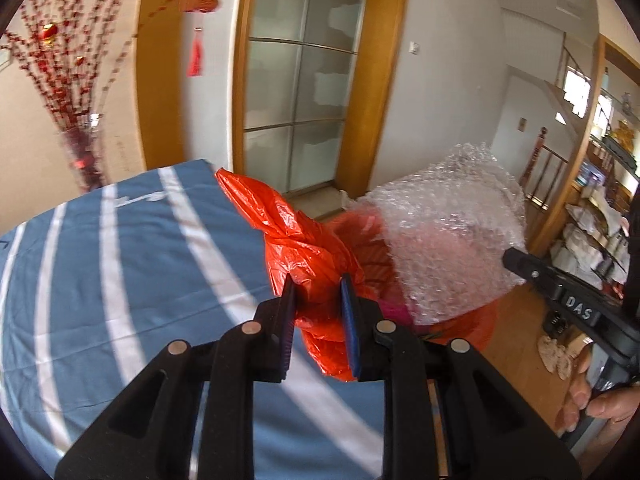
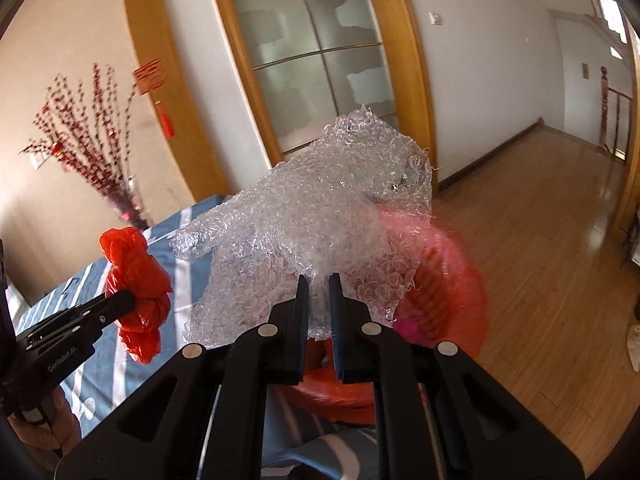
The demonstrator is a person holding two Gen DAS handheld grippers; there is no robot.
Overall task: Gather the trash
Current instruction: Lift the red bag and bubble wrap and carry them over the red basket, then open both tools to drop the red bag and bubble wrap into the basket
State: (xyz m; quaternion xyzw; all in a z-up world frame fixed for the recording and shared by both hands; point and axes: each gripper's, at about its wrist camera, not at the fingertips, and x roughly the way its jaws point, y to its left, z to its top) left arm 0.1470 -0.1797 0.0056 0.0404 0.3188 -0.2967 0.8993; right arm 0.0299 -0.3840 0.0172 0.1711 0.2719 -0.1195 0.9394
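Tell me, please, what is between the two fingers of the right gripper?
A fold of the bubble wrap sits between the fingers of the right gripper, which pinch it above the orange bag. The right wrist view shows this.

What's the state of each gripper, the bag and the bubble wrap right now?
left gripper: shut on a bunched edge of the red plastic bag, holding it up.
right gripper: shut on the bubble wrap, lifted.
red plastic bag: mouth open beside the striped blue cloth.
bubble wrap: crumpled, over the bag's mouth, not yet fully inside.
glass door: closed.
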